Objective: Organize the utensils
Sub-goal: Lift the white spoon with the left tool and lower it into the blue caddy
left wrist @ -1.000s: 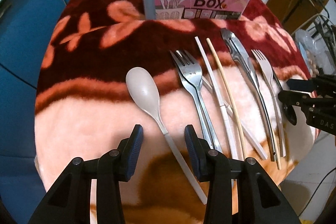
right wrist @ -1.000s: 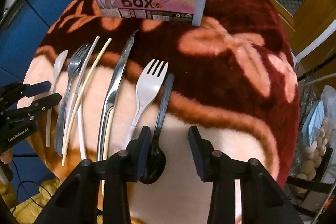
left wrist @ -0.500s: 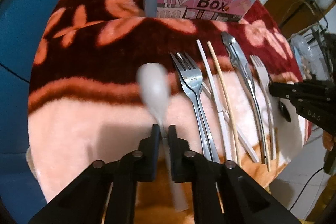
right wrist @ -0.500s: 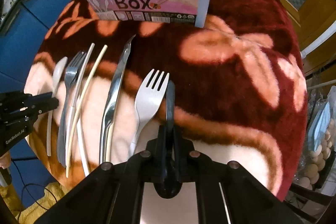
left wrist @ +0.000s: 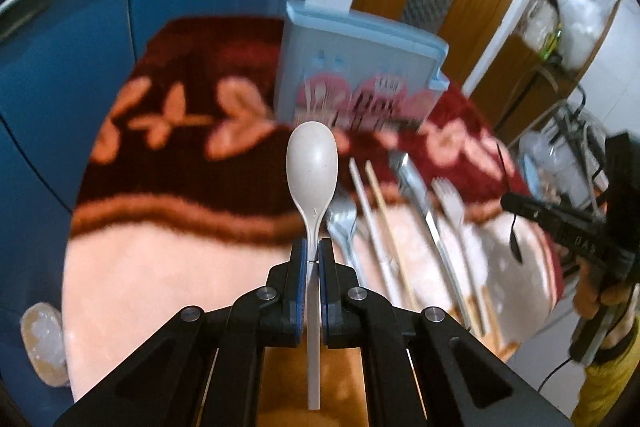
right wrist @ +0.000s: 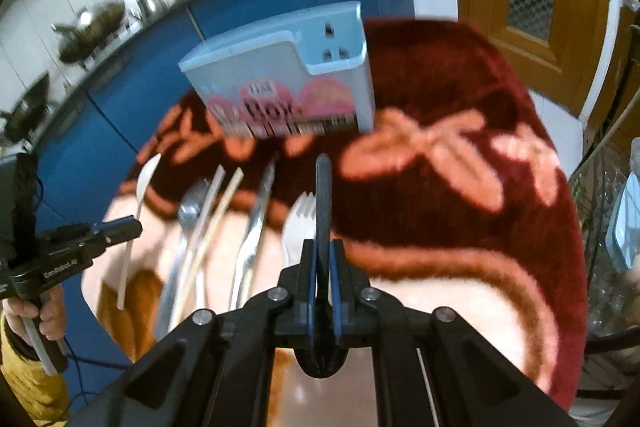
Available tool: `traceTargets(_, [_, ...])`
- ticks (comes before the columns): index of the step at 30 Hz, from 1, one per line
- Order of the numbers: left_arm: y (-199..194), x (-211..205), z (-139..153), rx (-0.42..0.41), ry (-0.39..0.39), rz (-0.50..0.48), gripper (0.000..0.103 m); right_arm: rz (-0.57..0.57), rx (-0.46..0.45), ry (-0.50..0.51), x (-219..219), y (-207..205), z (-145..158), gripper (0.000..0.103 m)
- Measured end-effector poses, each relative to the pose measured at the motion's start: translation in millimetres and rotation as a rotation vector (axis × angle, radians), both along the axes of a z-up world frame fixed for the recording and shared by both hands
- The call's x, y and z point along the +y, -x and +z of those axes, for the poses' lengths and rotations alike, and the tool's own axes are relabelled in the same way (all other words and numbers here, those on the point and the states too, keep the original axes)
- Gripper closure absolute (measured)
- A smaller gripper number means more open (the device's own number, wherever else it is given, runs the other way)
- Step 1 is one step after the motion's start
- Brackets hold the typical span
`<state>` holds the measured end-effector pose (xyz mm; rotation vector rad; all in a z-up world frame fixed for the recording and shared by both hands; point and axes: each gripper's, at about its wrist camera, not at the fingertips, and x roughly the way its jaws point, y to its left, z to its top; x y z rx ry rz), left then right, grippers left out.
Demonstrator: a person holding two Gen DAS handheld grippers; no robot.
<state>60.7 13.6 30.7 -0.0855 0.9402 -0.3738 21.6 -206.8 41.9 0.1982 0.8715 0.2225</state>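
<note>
1. my left gripper [left wrist: 313,259] is pinching the stem of the pale spoon [left wrist: 312,171], centre of the frame, long axis running straight up the picture, bowl at the top, handle end hanging below the pads.
2. my right gripper [right wrist: 323,261] is clamped on the black spoon [right wrist: 323,195], centre of its frame, handle tip pointing up, bowl at the bottom behind the pads.
3. the blue utensil box [right wrist: 288,83] stands upright in the upper middle on the red flowered blanket [right wrist: 460,187].
4. the metal fork [right wrist: 188,215], two chopsticks [right wrist: 218,211], knife [right wrist: 260,211] and white fork [right wrist: 300,223] lie side by side, long axes running up the frame.
</note>
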Motion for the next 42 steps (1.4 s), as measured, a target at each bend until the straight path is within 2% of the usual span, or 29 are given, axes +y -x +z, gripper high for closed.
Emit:
traceTargets(5, [-8,-6,24,-0.129,0.044,0.021,0.098,-0.010,-0.128,-0.035,9,-2,11,0.095])
traceTargets(13, [-32,-20,53,-0.306,0.060,0.055,0.098,-0.017,-0.319,-0.031,19,-16,37,0.095])
traceTargets(19, [-64,-28,78,-0.464,0.070,0.099,0.098,-0.031,-0.399,-0.038,18,-51,48,0.095])
traceTargets(25, [-98,-34,94,-0.540,0.113,0.141,0.098,-0.055,-0.454,-0.054,11,-88,58,0.095])
traceTargets(34, [-131,-47,86,-0.637,0.125,0.204,0.098,-0.063,-0.512,-0.046,15,-130,49,0.095])
traceTargets(37, [-138,-54,75,-0.684,0.093,0.217,0.098,-0.061,-0.512,-0.058,14,-141,41,0.095])
traceTargets(42, [-142,-57,52,-0.694,0.078,0.217,0.098,-0.053,-0.529,-0.063,12,-152,30,0.095])
